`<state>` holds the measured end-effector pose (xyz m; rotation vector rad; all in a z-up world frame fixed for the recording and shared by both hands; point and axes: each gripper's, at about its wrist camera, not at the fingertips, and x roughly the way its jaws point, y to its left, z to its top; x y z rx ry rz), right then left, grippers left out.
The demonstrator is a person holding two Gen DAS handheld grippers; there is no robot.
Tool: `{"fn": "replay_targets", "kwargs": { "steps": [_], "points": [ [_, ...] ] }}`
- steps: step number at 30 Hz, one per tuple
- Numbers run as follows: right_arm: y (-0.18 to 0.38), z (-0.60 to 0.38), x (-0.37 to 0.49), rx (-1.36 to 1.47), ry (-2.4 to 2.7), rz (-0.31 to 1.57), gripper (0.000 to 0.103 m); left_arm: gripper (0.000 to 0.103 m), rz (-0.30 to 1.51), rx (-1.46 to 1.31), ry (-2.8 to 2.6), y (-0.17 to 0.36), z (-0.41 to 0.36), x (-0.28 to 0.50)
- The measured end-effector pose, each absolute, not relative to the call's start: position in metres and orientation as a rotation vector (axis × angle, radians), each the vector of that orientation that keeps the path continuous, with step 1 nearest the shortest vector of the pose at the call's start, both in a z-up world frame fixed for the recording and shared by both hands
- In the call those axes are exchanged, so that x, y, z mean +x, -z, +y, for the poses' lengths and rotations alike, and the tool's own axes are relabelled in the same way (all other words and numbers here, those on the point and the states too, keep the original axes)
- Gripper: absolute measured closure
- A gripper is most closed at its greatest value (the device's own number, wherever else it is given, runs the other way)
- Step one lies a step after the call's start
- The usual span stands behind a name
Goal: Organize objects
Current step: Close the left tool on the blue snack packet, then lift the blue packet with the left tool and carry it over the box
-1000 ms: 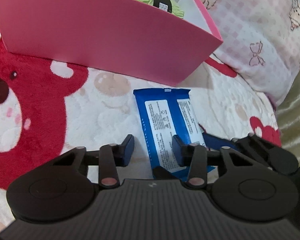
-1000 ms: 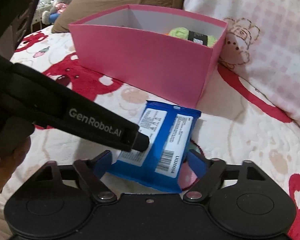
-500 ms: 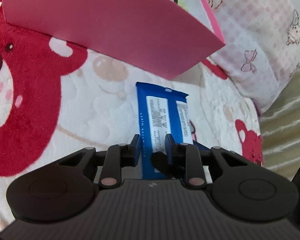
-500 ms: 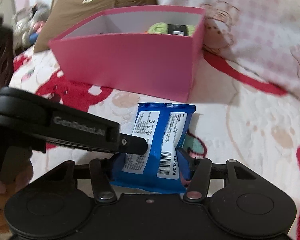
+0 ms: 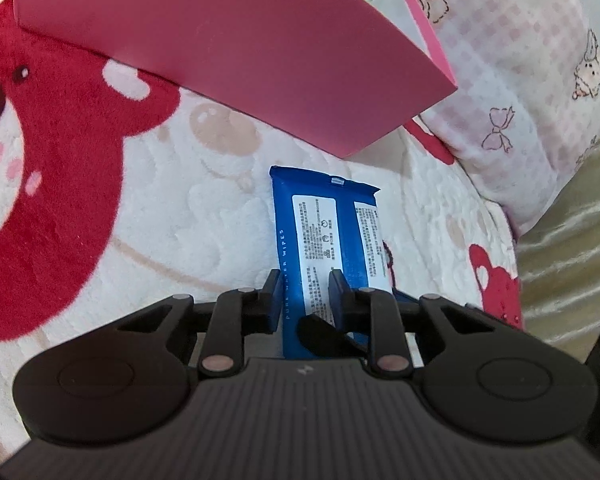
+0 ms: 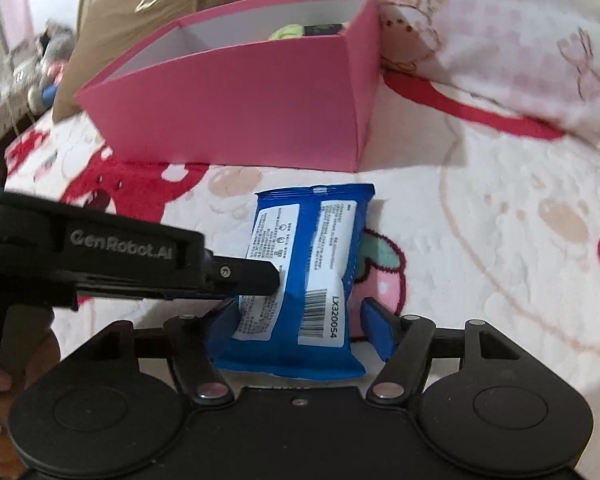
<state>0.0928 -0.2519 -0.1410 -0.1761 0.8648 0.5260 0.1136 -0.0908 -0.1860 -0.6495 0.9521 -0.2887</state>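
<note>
- Wet-wipes pack (image 5: 324, 248), blue with white labels, lies on the bear-print blanket (image 5: 100, 208), just in front of the pink box (image 5: 228, 48).
- Left gripper (image 5: 304, 292) has just been closing; its pads pinch the pack's left edge.
- Right gripper (image 6: 300, 320) has just been opening; its jaws straddle the pack's near end, the right pad clear of it.
- Green yarn (image 6: 288, 32) sits inside the box.

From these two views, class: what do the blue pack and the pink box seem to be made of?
Blue pack: probably thin plastic film, slightly glossy; crimped end seal, printed labels, soft creases. Pink box: apparently matte card; thin stiff flat walls, white inside, sharp folded corners.
</note>
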Motion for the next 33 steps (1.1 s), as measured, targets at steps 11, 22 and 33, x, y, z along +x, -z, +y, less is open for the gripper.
{"fn": "replay_targets", "kwargs": {
  "steps": [11, 22, 33],
  "points": [
    [0.126, -0.220, 0.105, -0.430, -0.619, 0.981, 0.022, 0.080, 0.996, -0.765, 0.308, 0.195, -0.081, 0.120],
    [0.145, -0.226, 0.097, -0.297, -0.475, 0.906, 0.032, 0.081, 1.002, -0.726, 0.333, 0.188, -0.085, 0.121],
    [0.127, -0.227, 0.075, -0.257, -0.469, 0.867, 0.038, 0.081, 1.020, -0.657, 0.349, 0.161, -0.091, 0.113]
  ]
}}
